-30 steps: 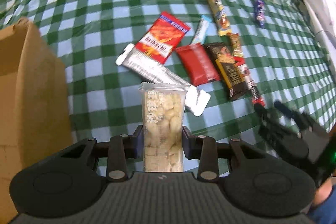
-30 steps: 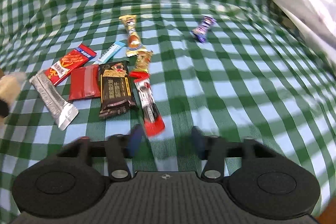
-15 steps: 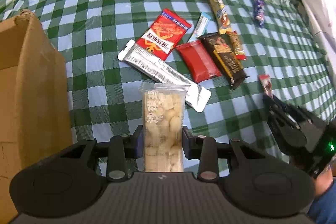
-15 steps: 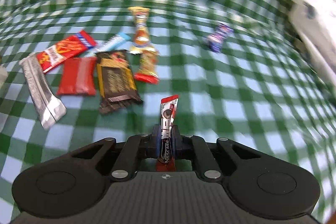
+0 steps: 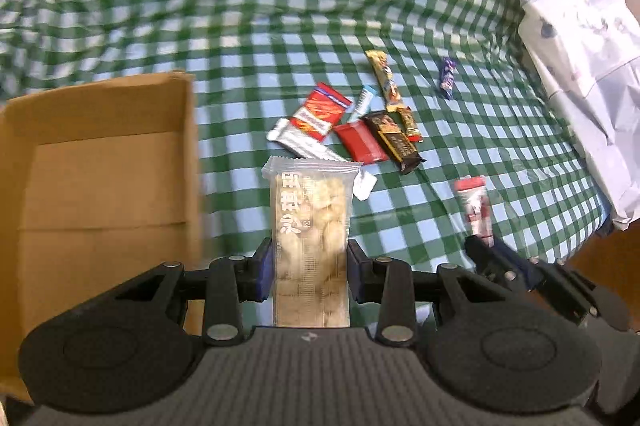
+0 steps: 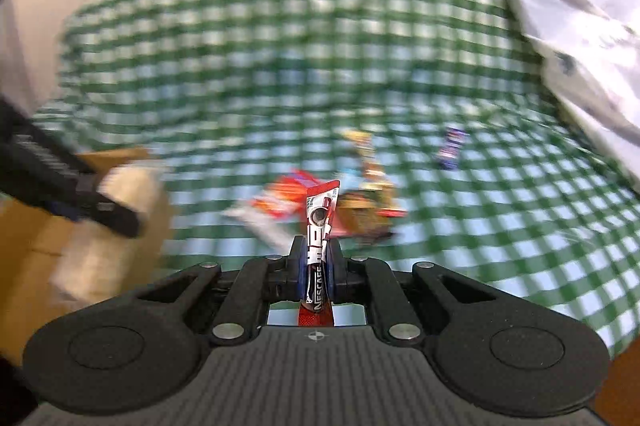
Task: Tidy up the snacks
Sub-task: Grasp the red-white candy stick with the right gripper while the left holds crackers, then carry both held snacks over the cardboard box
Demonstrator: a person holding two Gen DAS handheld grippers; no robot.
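Both grippers have lifted toward the brown cardboard box (image 5: pixel 100 182). The left gripper (image 5: pixel 310 266) clamps a clear biscuit packet (image 5: pixel 310 226), the right gripper (image 6: pixel 316 266) a red Nescafe sachet (image 6: pixel 320 222); the thinly pinched sachet could slip or the two could collide above the box.

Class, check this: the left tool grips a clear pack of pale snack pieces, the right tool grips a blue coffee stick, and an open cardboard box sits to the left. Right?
One error: the coffee stick in the right tool is red, as the right wrist view shows. The left tool does grip the clear pack, with the cardboard box to the left.
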